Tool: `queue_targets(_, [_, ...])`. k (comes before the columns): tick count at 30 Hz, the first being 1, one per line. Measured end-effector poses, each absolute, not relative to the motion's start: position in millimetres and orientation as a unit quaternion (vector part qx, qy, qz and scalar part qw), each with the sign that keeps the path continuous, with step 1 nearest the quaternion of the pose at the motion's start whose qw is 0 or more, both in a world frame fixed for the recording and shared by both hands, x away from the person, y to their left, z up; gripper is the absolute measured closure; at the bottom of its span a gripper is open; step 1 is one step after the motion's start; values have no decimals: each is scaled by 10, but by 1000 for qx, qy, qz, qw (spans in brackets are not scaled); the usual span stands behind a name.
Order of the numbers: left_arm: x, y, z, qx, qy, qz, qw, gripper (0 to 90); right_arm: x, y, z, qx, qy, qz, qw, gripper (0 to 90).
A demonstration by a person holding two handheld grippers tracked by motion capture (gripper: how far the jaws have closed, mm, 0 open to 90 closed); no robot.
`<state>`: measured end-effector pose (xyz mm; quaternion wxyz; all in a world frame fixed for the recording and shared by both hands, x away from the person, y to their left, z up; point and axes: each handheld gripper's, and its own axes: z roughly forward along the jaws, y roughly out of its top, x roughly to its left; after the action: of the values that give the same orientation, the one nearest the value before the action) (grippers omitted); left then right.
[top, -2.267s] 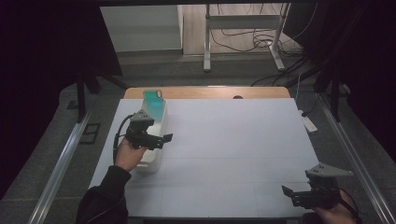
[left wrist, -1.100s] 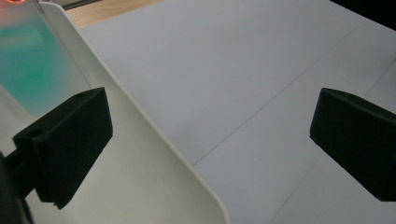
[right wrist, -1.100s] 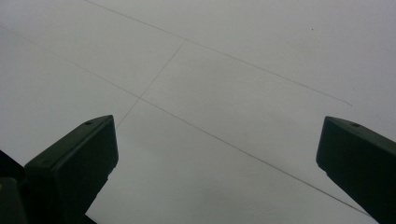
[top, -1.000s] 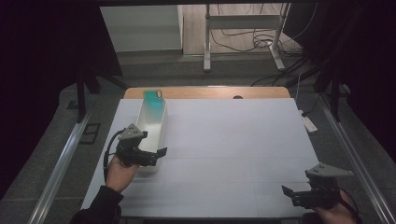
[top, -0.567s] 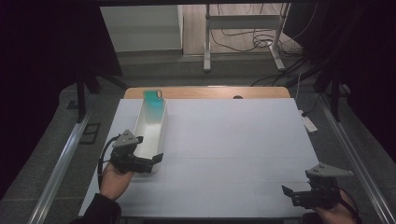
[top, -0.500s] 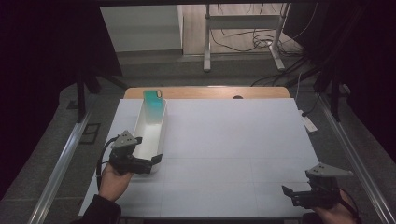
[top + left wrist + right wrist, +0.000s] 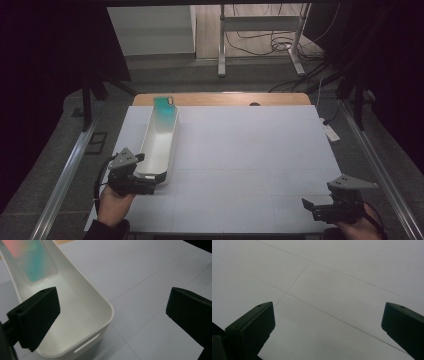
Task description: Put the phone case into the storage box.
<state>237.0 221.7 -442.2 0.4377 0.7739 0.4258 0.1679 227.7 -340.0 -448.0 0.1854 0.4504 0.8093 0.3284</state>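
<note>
left gripper [image 7: 150, 184]: jaws wide, empty | long white plastic bin [image 7: 159, 145]: near end just ahead of it, teal phone case [image 7: 163, 107] at far end | likely light, rigid, slick; pinch end wall by slot | right gripper [image 7: 320, 210]: wide, empty

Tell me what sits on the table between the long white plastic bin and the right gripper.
Nothing. In the high view, only bare white table surface stretches from the long white plastic bin to the right gripper.
</note>
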Motion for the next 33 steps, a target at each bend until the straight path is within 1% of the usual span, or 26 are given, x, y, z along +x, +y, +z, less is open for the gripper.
queue_targets(9, [2231, 2291, -4447, 771, 436, 176, 429, 0, 2277, -3398, -4480, 451, 809, 328, 185, 0])
queue_targets(19, [2082, 2387, -4496, 765, 454, 173, 424, 0, 2279, -3394, -4483, 450, 810, 327, 186, 0])
queue_targets(33, [1919, 2426, -4538, 764, 465, 178, 409, 0, 2279, -3395, -4481, 450, 810, 326, 186, 0])
